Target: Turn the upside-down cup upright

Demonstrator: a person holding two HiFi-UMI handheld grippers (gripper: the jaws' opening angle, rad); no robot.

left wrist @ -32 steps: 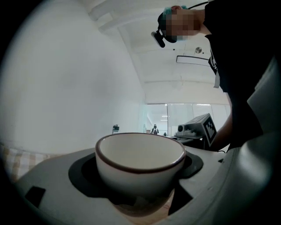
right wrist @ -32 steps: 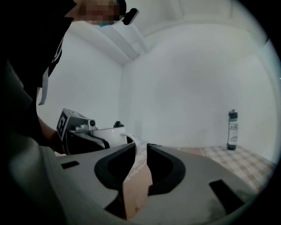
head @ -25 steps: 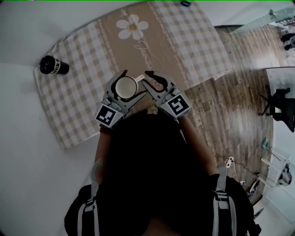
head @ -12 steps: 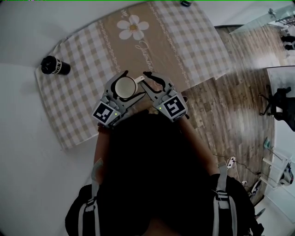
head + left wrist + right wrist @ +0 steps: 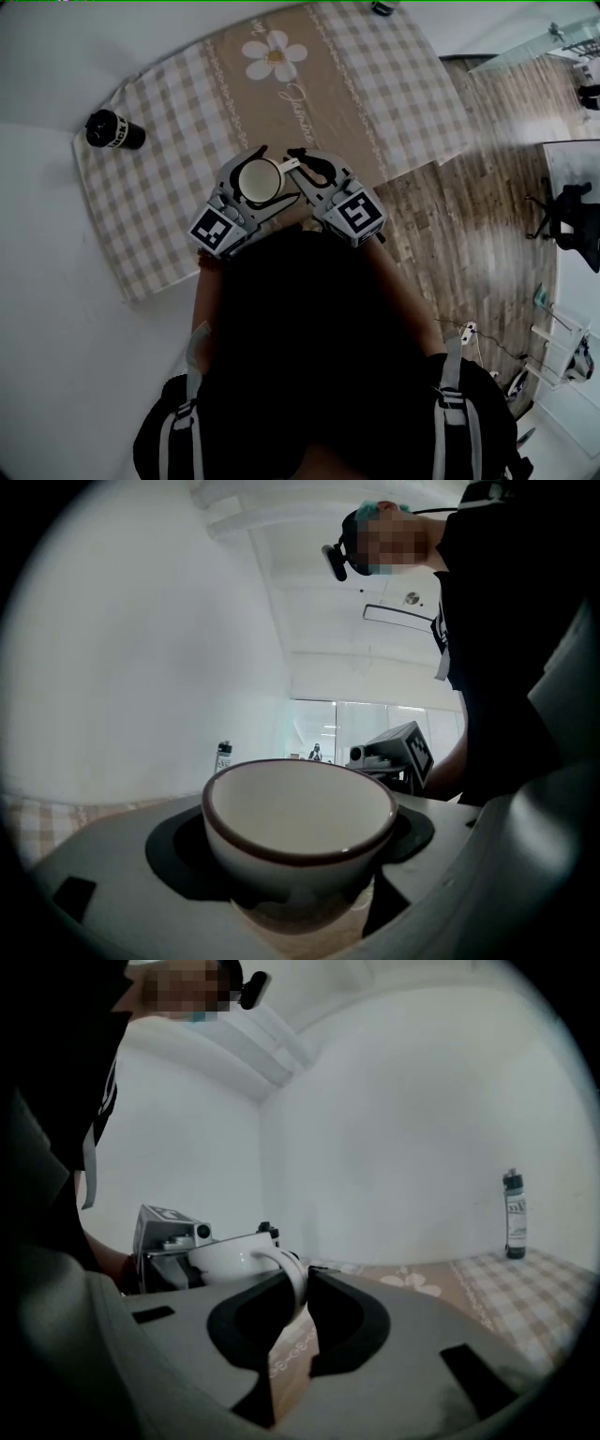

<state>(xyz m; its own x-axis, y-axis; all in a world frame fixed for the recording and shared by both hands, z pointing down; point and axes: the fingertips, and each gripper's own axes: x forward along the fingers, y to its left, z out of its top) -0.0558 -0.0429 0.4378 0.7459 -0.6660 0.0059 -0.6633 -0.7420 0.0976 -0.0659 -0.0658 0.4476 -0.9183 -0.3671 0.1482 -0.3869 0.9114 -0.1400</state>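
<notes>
The white cup (image 5: 258, 178) with a dark rim stands mouth up over the near part of the checked tablecloth (image 5: 169, 206). My left gripper (image 5: 263, 176) is shut on its body, one jaw on each side; in the left gripper view the cup (image 5: 300, 808) fills the gap between the pads. My right gripper (image 5: 292, 165) has just been closing and is shut on the cup's handle (image 5: 287, 1277), which is pinched between its pads. Whether the cup's base touches the cloth is hidden.
A black bottle (image 5: 111, 131) stands at the cloth's far left corner and shows in the right gripper view as a bottle (image 5: 514, 1215) at right. The table's right edge drops to wooden floor (image 5: 450, 216). A daisy print (image 5: 274, 56) marks the cloth's middle strip.
The right gripper's jaws have narrowed onto the cup's handle. Both hands and the cup have stayed almost in place.
</notes>
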